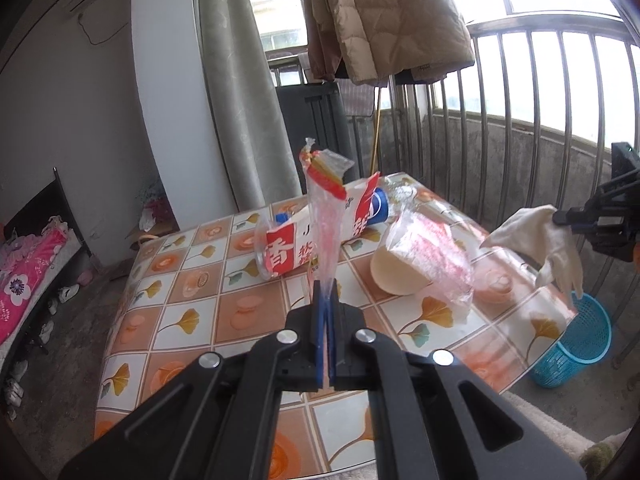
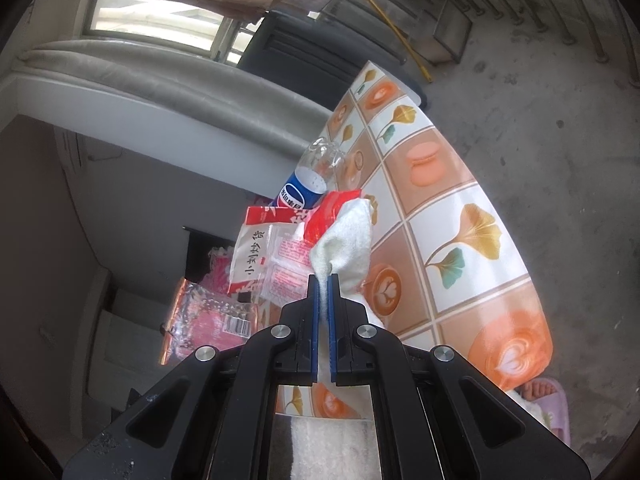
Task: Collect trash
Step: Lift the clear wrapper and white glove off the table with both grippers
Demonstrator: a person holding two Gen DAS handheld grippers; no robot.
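My left gripper is shut on the bottom of a clear plastic wrapper with red print, which stands upright above the table. In the right wrist view my right gripper is shut on a white cloth. The left wrist view shows that gripper at the far right, with the cloth hanging past the table's right edge. On the table lie a red-and-white snack bag, a blue-labelled bottle and a pale bowl under a crumpled plastic bag.
A blue mesh basket stands on the floor by the table's right corner, near the metal railing. A bed is at the left. A pink wrapper lies near the snack bag. A person's foot in a purple slipper is beside the table.
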